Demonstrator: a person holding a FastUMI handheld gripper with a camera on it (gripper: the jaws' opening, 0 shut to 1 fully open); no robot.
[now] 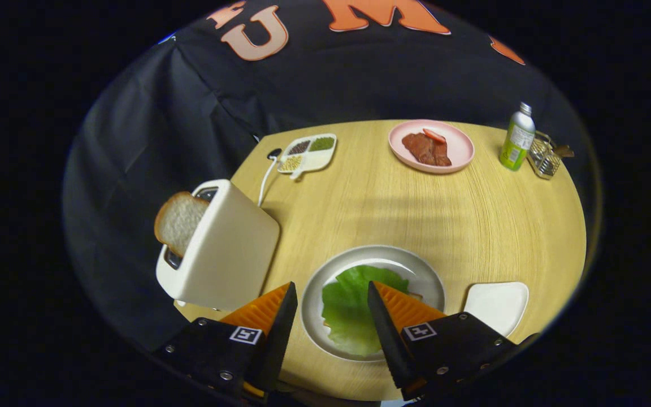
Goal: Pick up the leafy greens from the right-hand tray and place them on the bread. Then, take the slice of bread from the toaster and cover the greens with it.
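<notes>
Pink meat plate [461, 148], bottle [517, 137], seed dish [309, 153]

**No readable text on the table**

The bottle [516, 139] by the wire basket [546, 158] carries a green and white label, but its print is too small and blurred to make out. Each body of the gripper [331, 297] bears a small square black-and-white fiducial marker [246, 334], a coded pattern with no letters or numbers. The gripper's fingers stand apart over the leafy greens [354, 308], touching nothing. The toaster [221, 249] shows no brand mark.
</notes>
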